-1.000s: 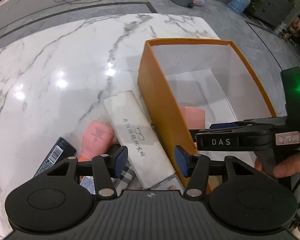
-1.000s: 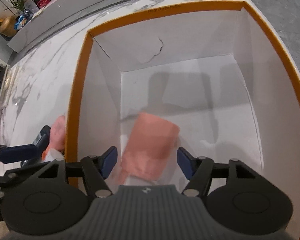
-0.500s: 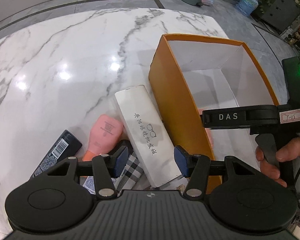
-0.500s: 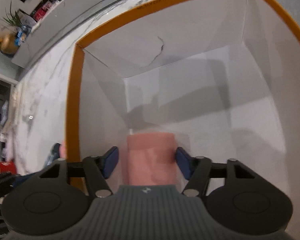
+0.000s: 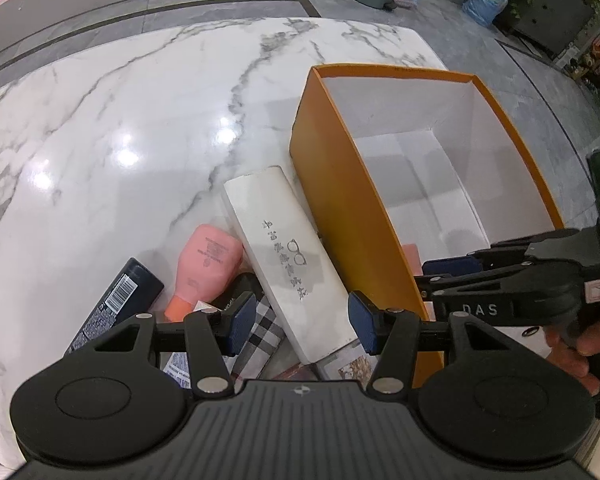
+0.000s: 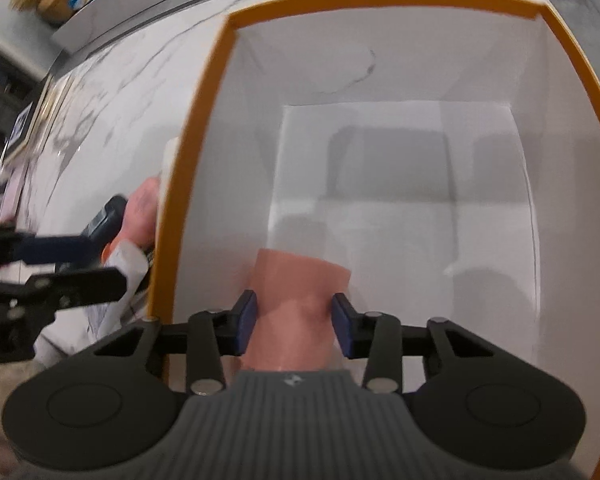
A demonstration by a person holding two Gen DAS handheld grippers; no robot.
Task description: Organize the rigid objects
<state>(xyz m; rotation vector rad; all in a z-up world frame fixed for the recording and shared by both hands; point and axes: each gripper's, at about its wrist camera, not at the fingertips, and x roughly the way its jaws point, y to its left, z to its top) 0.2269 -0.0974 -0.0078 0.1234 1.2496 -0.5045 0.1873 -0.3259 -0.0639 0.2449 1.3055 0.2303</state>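
Though my right tool has just been closing, its blue pads now sit against both flanks of the pink bottle inside the orange box, so I judge it gripped across its body, low in the near end of the box with its far end pointing away from me. It looks like smooth moulded plastic, stiff enough to take a squeeze, probably light, and a little slippery, so I would hold it across the flat middle as I do now and not on its taper. My left tool hangs half open with nothing between its pads, just above the clutter on the tabletop beside the box's outer wall. Directly under it lies the white glasses case, long, rigid and matte, leaning along the box; I think it is best taken across its narrow width near the middle. Just left of that rest a checked pouch, a second pink bottle with an orange cap, and a dark bottle with a barcode, all close together and touching or nearly so. Farther off the tabletop is bare marble, and the far half of the box floor shows white and unoccupied.
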